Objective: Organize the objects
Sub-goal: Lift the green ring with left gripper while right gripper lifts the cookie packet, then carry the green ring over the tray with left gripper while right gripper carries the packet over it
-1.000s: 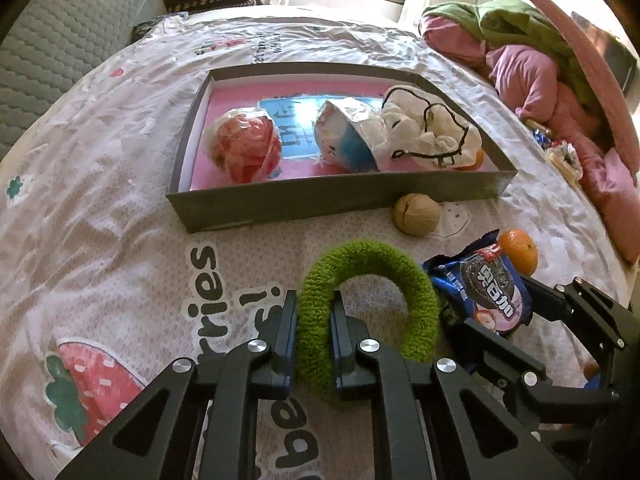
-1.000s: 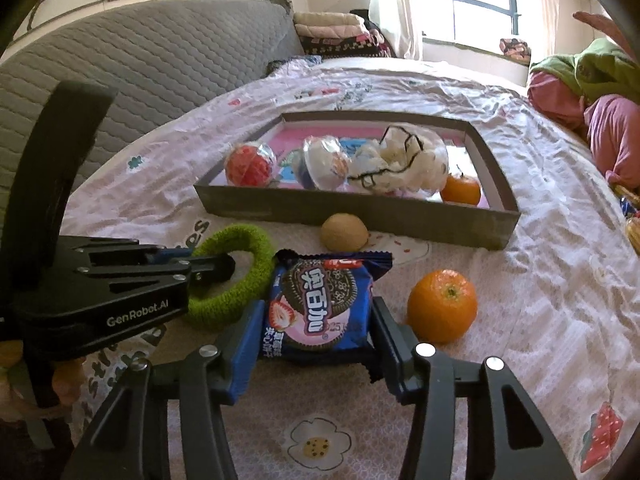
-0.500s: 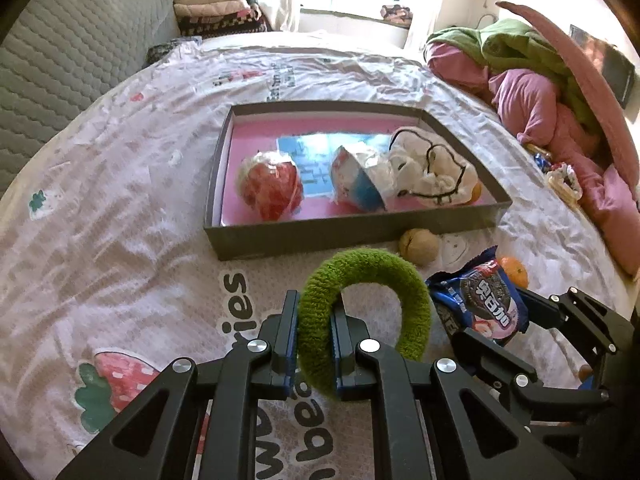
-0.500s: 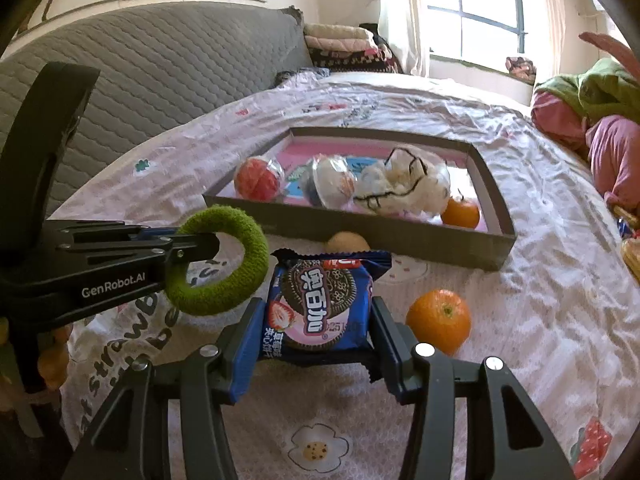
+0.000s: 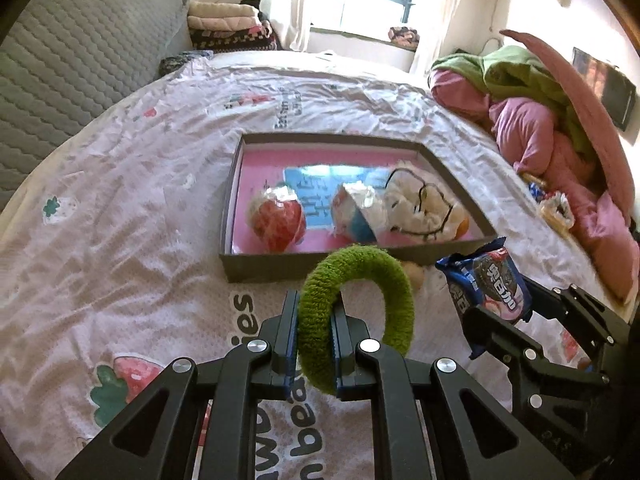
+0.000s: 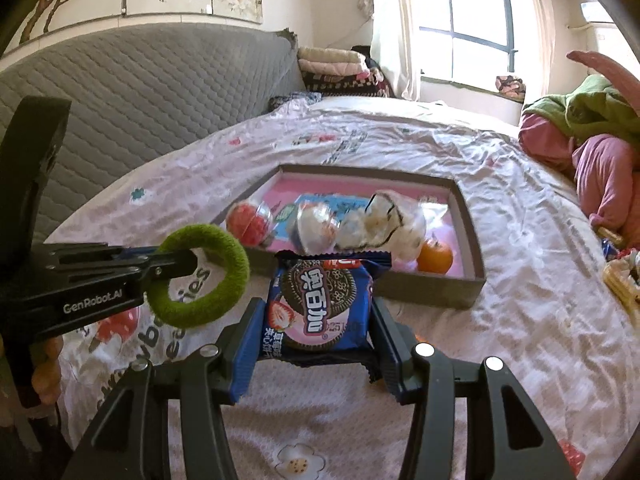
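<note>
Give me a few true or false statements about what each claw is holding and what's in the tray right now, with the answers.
1. The left claw is shut on the green ring. True.
2. The right claw is open and holds nothing. False: it is shut on the cookie pack.
3. An orange lies inside the tray. True.
4. The red ball lies on the bedsheet outside the tray. False: it sits inside the tray, near its left end in the left wrist view.
5. The ring rests flat on the bedsheet. False: the claw holds it up off the sheet.
</note>
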The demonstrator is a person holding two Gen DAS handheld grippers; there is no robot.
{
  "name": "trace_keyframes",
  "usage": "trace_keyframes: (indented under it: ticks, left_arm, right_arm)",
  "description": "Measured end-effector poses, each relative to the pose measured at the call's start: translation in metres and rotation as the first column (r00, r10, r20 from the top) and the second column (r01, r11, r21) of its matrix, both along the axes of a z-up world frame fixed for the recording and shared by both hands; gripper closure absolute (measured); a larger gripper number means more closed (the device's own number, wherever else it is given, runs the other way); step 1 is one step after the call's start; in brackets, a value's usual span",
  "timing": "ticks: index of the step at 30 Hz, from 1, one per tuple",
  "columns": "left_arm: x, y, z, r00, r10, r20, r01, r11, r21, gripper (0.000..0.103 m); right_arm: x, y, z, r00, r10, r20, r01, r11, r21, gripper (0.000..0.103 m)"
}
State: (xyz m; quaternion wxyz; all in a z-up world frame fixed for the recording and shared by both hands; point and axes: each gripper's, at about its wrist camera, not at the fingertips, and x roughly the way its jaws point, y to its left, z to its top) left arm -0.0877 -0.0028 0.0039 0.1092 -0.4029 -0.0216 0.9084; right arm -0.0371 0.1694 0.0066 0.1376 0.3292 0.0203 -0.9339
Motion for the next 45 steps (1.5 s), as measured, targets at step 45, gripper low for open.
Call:
trace_keyframes:
  ticks: [45]
  left_arm:
    - [-0.081,0.006,0.068,0.987,0.022,-0.157,-0.025,1.0,-0.016,0.089]
  right_arm:
    - [-0.069,0.036,0.063,0.986,-0.051,-0.161,0.059,0.997,0.041,0.051]
